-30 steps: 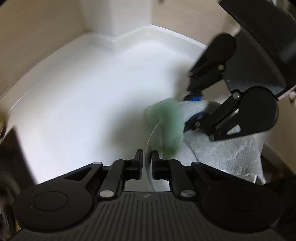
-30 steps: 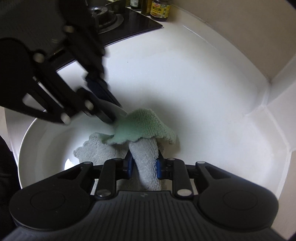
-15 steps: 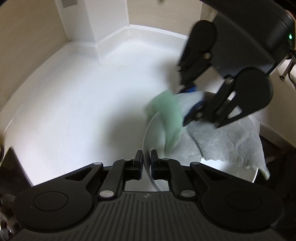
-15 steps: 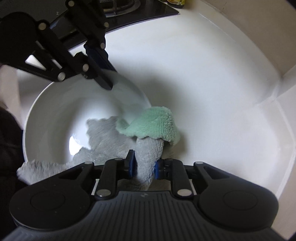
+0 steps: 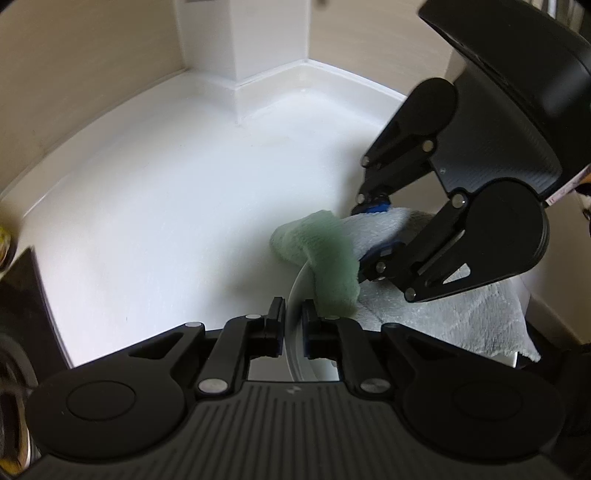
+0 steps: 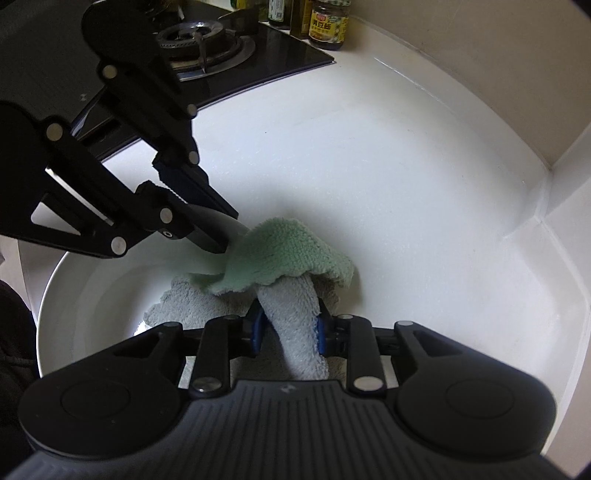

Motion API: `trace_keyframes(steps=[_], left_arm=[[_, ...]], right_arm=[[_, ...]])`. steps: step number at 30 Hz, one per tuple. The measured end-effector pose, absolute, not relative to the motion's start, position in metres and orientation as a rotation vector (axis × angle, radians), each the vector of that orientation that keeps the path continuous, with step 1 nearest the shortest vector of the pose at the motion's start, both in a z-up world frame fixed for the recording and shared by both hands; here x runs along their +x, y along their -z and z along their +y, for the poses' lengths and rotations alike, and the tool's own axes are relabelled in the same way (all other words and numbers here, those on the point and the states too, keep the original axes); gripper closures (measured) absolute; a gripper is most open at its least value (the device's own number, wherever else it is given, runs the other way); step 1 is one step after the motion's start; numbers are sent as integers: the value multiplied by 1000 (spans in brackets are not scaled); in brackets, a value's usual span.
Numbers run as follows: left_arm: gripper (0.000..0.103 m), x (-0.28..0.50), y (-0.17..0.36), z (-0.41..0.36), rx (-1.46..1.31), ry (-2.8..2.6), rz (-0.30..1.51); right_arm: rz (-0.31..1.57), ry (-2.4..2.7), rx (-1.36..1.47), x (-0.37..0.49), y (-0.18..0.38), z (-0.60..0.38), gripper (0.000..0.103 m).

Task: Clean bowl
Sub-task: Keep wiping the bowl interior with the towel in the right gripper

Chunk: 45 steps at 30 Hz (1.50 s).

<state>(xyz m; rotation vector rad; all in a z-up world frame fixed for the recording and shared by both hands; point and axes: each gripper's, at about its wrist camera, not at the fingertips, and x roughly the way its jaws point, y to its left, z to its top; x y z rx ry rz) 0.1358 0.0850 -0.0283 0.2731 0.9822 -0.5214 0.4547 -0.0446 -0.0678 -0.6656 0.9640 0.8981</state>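
A white bowl [image 6: 88, 295] rests tilted on the countertop, and its thin rim [image 5: 294, 295] runs up between the jaws of my left gripper [image 5: 293, 314]. Those jaws are opening, but the pads still touch the rim. In the right wrist view my left gripper [image 6: 225, 230] grips the bowl's far edge. My right gripper [image 6: 290, 319] holds a cloth [image 6: 288, 251] that is green on one side and grey on the other. Its jaws are opening too, with the grey roll filling the gap. The green fold [image 5: 321, 251] drapes over the rim beside my right gripper [image 5: 369, 234].
A white countertop [image 5: 166, 203] spreads to the left, ending at a raised back edge and a wall corner [image 5: 269, 44]. A black gas hob [image 6: 207, 40] and several jars [image 6: 328, 22] stand at the back. The cloth's grey end [image 5: 461, 317] hangs over the bowl's near side.
My left gripper has sunk, and in the right wrist view it has come closer to the cloth. The green fold now lies against its fingertip. The cloth roll between my right jaws looks wider.
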Motion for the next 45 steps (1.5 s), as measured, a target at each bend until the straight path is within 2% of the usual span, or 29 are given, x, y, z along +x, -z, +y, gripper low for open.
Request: trace_keyframes(steps=[9,13,17,22,27,30,34,41,45], left_arm=[[92,141,31,91,260,468,958],[92,131,33,89,238,440,946],[96,121,22,85,318,456,950],[96,107,12,98,312,414,953],[97,102,13,109,212,374,922],[96,100,14,113,173,364,908],[96,98,13,114,198,393,902],[96,104,17,114,195,405,906],[96,124,28,105,222,415,906]], right_arm=[[986,-823,-614,436,70,-75,88],[1016,-853,-632,428,74,-81,88],[1032,-888,-639,440,76,-75,88],[965,-864,-654,452,77,-52,80],[983,-818,-602,460,83,-45,85],[1025,-738,-571,447,89,-61,86],[1012,-701,-660,414,90,-65,81],[910,-620,-482,400,61,-80,82],[890,-580,-429,394,68,-76,82]])
